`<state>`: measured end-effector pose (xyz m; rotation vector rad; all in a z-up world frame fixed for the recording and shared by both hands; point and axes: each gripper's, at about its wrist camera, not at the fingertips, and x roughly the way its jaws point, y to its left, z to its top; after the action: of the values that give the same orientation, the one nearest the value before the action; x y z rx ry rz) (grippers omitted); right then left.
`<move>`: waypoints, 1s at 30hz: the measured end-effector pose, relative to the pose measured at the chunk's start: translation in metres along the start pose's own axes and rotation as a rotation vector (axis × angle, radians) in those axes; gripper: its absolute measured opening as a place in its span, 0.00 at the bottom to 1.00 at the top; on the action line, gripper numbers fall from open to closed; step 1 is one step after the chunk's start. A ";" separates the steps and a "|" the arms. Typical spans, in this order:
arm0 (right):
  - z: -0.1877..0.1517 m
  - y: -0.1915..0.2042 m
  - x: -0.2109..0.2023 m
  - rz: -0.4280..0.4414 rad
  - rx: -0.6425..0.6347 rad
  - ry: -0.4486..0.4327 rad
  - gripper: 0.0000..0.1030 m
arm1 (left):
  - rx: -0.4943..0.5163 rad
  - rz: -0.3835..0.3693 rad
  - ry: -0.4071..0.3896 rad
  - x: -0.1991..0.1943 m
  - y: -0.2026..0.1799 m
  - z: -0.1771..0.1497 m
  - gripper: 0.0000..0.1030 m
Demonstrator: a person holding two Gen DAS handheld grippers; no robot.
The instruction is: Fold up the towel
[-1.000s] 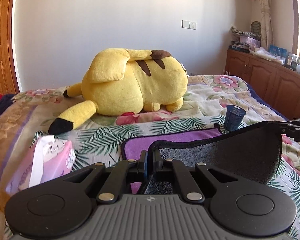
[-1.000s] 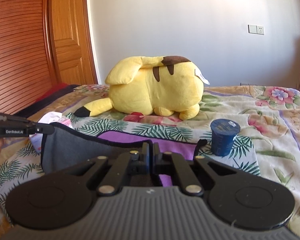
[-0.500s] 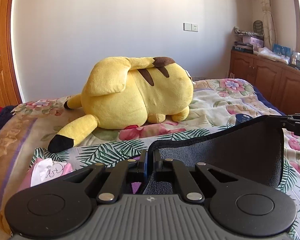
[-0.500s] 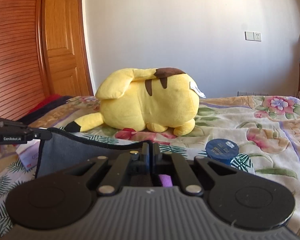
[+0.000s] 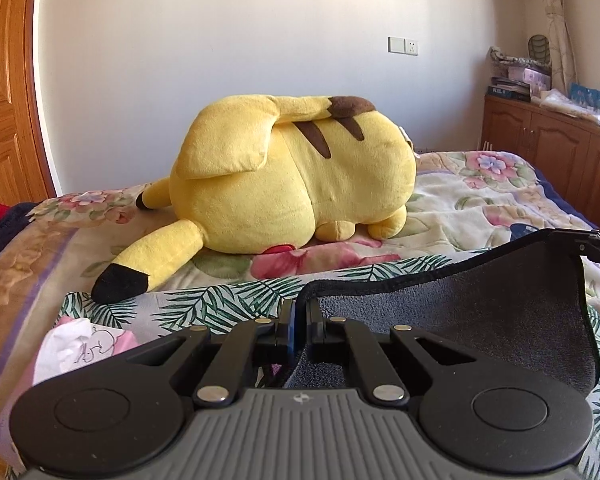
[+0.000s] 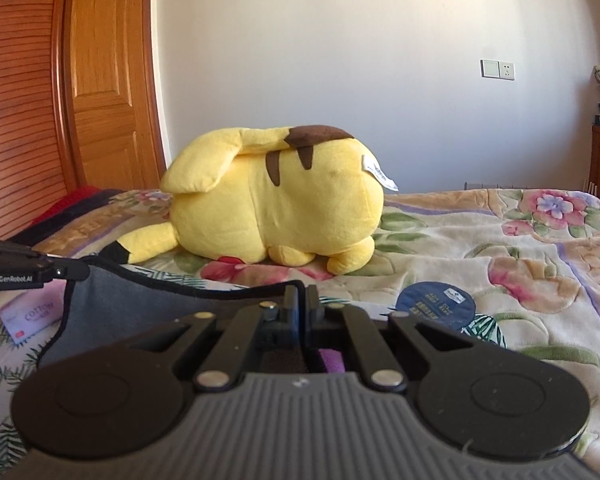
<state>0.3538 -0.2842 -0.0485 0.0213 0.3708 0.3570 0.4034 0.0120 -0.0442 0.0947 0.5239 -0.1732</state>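
The towel [image 5: 460, 320] is dark grey on the side facing me, with a black hem; a bit of its purple side [image 6: 332, 360] shows under the right gripper. Both grippers hold its near edge lifted above the bed. My left gripper [image 5: 299, 312] is shut on one corner. My right gripper [image 6: 300, 300] is shut on the other corner. The towel [image 6: 140, 304] hangs between them as a raised sheet. Each gripper's tip shows in the other's view: the right one [image 5: 596, 240], the left one [image 6: 32, 272].
A big yellow plush toy [image 5: 292, 184] lies on the floral bedspread [image 6: 500, 248] beyond the towel. A dark blue cup [image 6: 436, 304] stands right of the towel. A pink tissue pack [image 5: 80, 348] lies at the left. A wooden cabinet [image 5: 552, 160] is at the right, a wooden door [image 6: 108, 100] at the left.
Both grippers have risen and moved forward with the towel edge; the raised towel now hides the flat purple part and most of the blue cup in the left view.
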 end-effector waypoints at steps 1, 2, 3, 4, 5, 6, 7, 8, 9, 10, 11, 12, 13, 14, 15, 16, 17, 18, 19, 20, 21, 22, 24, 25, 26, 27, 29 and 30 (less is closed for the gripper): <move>-0.001 -0.002 0.004 -0.004 0.000 0.005 0.03 | -0.001 0.001 0.005 0.004 0.000 -0.001 0.00; -0.003 -0.003 0.007 -0.007 -0.001 0.011 0.03 | -0.004 0.002 0.010 0.007 0.000 -0.002 0.00; -0.004 -0.003 0.011 -0.010 -0.005 0.015 0.03 | -0.006 0.005 0.015 0.011 0.000 -0.003 0.00; -0.006 -0.003 0.014 -0.012 -0.009 0.020 0.03 | -0.011 0.009 0.018 0.014 0.000 -0.004 0.00; -0.007 -0.004 0.017 -0.015 -0.015 0.023 0.03 | -0.017 0.011 0.021 0.017 0.001 -0.004 0.00; -0.009 -0.004 0.019 -0.020 -0.020 0.023 0.03 | -0.021 0.015 0.023 0.020 0.002 -0.005 0.00; -0.010 -0.004 0.022 -0.024 -0.023 0.024 0.03 | -0.024 0.019 0.026 0.023 0.003 -0.005 0.00; -0.011 -0.006 0.024 -0.029 -0.025 0.025 0.03 | -0.027 0.023 0.028 0.026 0.003 -0.005 0.00; -0.012 -0.007 0.027 -0.033 -0.024 0.027 0.03 | -0.028 0.025 0.030 0.029 0.003 -0.005 0.00; -0.013 -0.009 0.030 -0.037 -0.023 0.032 0.03 | -0.027 0.025 0.032 0.032 0.004 -0.004 0.00; -0.015 -0.010 0.034 -0.041 -0.022 0.038 0.03 | -0.028 0.025 0.036 0.035 0.004 -0.004 0.00; -0.016 -0.011 0.037 -0.045 -0.022 0.044 0.03 | -0.031 0.025 0.043 0.039 0.005 -0.004 0.00; -0.018 -0.012 0.039 -0.047 -0.022 0.048 0.03 | -0.035 0.026 0.047 0.042 0.005 -0.005 0.00; -0.020 -0.013 0.041 -0.048 -0.021 0.052 0.03 | -0.037 0.026 0.057 0.046 0.005 -0.005 0.00; -0.022 -0.013 0.044 -0.049 -0.019 0.058 0.03 | -0.033 0.025 0.069 0.050 0.003 -0.006 0.00; -0.023 -0.015 0.046 -0.049 -0.014 0.064 0.03 | -0.026 0.027 0.077 0.053 0.002 -0.007 0.00; -0.025 -0.015 0.048 -0.049 -0.011 0.070 0.04 | -0.020 0.027 0.082 0.056 0.000 -0.009 0.00; -0.027 -0.016 0.050 -0.051 -0.010 0.078 0.04 | -0.016 0.023 0.089 0.058 -0.001 -0.010 0.00; -0.029 -0.016 0.053 -0.056 -0.011 0.089 0.04 | -0.015 0.019 0.091 0.060 -0.001 -0.011 0.00; -0.031 -0.016 0.056 -0.061 -0.010 0.100 0.04 | -0.016 0.017 0.093 0.061 -0.002 -0.012 0.00; -0.032 -0.017 0.058 -0.063 -0.009 0.112 0.04 | -0.019 0.019 0.096 0.062 -0.002 -0.013 0.00; -0.033 -0.017 0.060 -0.063 -0.009 0.120 0.04 | -0.027 0.021 0.099 0.063 -0.001 -0.014 0.00; -0.034 -0.016 0.060 -0.066 -0.010 0.130 0.04 | -0.038 0.025 0.105 0.064 -0.001 -0.013 0.00; -0.034 -0.016 0.061 -0.069 -0.008 0.134 0.06 | -0.043 0.030 0.106 0.064 -0.001 -0.013 0.00; -0.034 -0.016 0.060 -0.071 -0.007 0.140 0.16 | -0.044 0.032 0.105 0.063 -0.001 -0.012 0.02; -0.033 -0.015 0.058 -0.078 -0.009 0.142 0.17 | -0.044 0.030 0.098 0.061 -0.001 -0.011 0.11; -0.031 -0.015 0.054 -0.075 -0.012 0.134 0.33 | -0.035 0.028 0.089 0.056 -0.002 -0.009 0.21; -0.030 -0.014 0.050 -0.075 -0.013 0.128 0.38 | -0.032 0.031 0.086 0.053 -0.003 -0.008 0.27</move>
<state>0.3911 -0.2815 -0.0952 -0.0281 0.4943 0.2871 0.4441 0.0033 -0.0780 0.0794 0.6107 -0.1308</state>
